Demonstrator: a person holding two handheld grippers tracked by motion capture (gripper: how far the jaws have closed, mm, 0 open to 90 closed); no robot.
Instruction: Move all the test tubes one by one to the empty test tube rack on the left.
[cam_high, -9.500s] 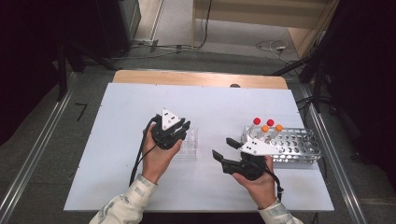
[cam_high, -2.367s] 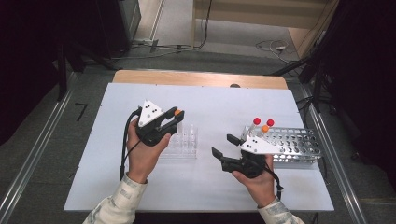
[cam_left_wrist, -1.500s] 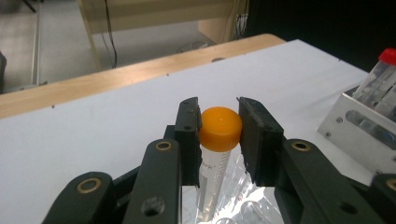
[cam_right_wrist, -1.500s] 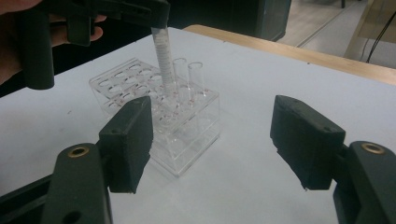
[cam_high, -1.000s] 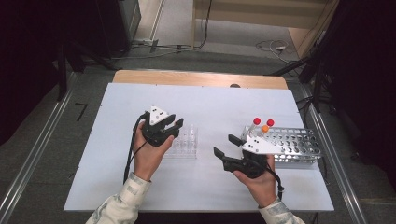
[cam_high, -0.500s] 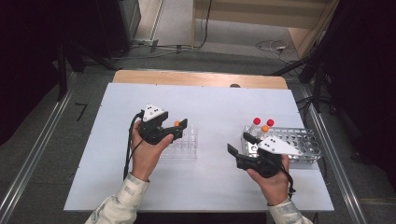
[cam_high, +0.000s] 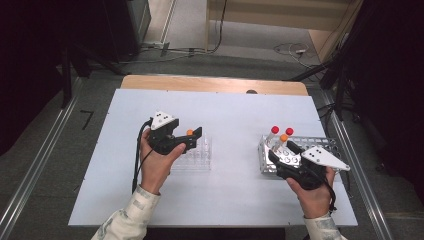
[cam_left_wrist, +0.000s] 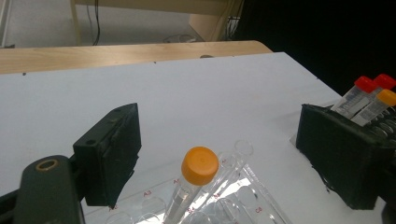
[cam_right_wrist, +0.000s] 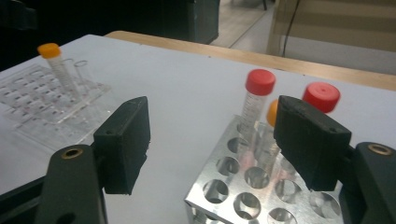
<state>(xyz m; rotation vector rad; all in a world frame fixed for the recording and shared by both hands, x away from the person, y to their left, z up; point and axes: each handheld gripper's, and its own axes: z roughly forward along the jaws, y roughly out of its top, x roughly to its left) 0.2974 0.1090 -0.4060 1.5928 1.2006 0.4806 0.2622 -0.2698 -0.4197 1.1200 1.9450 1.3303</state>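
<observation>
Orange-capped tube (cam_left_wrist: 194, 179): stands tilted in the clear acrylic rack (cam_high: 196, 156), in the gap between the left gripper (cam_high: 192, 140) pads, touching neither; the jaws have just been opening and stand apart.

Clear acrylic rack: one orange-capped tube; the other wells seen hold nothing.

Metal rack (cam_right_wrist: 243, 196), well to the right of the clear acrylic rack: two red-capped tubes (cam_right_wrist: 256, 100), one orange-capped tube (cam_high: 282, 141), all at its far left corner.

Right gripper (cam_high: 286, 156): over the metal rack's near left part, jaws apart, nothing clamped; its tubes stand just beyond the pads (cam_right_wrist: 127, 142).

White table (cam_high: 235, 115): bears both racks.
</observation>
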